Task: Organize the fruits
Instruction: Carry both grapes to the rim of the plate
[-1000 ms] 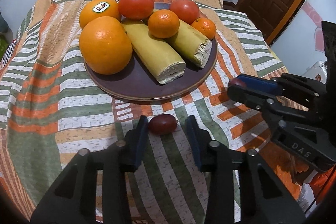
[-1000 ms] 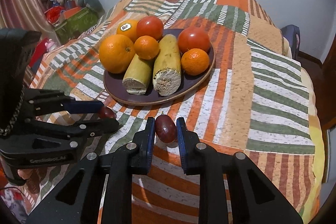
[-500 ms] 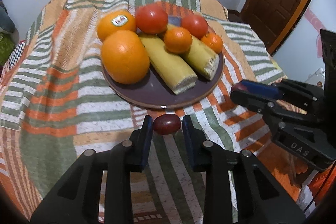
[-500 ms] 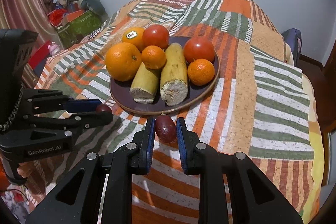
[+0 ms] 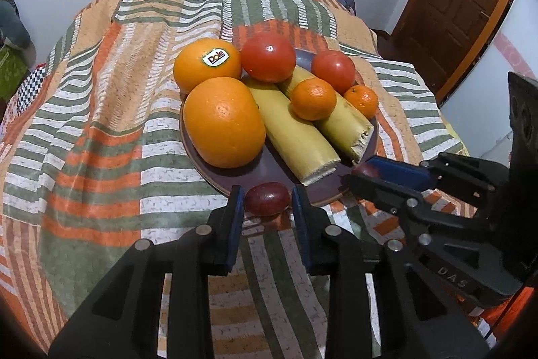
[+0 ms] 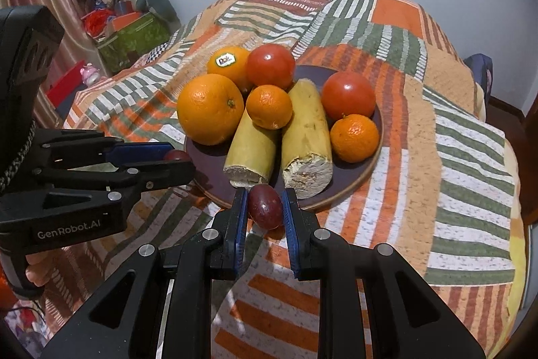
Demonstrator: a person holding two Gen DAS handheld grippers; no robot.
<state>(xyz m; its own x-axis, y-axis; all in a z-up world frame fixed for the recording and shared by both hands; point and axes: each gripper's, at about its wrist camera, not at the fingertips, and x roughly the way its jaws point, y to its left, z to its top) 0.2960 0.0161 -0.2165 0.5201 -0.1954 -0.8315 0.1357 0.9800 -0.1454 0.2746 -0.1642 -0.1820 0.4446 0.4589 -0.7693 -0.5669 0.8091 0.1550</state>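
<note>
Two small dark-red fruits are up in the air right now, one in each gripper, both hanging at the near rim of the brown plate [image 5: 215, 180]. The left gripper [image 5: 267, 207] is clamped across the long axis of its plum-like fruit [image 5: 267, 199], fingers [image 5: 235, 217] pressing on the two ends; the right gripper [image 6: 264, 207] pinches its own fruit [image 6: 265, 206] across the narrow waist, blue pads snug on both flanks. The plate sits on the striped cloth over the tabletop [image 6: 454, 157], and it's crowded: two big oranges [image 5: 223, 121], two tomatoes [image 5: 268, 56], two mandarins [image 6: 354, 133] and two cut yellow stalks [image 6: 307, 140] laid side by side. I'd judge these little fruits light, smooth-skinned and a bit slippery, with soft flesh that bruises if squeezed hard, so a gentle hold at the widest part looks wisest. The free spot seems to be the bare front strip of the plate, just ahead of the cut ends. Being round, they could roll off that shallow rim once let go, so they'd want setting down low, against the stalks.
</note>
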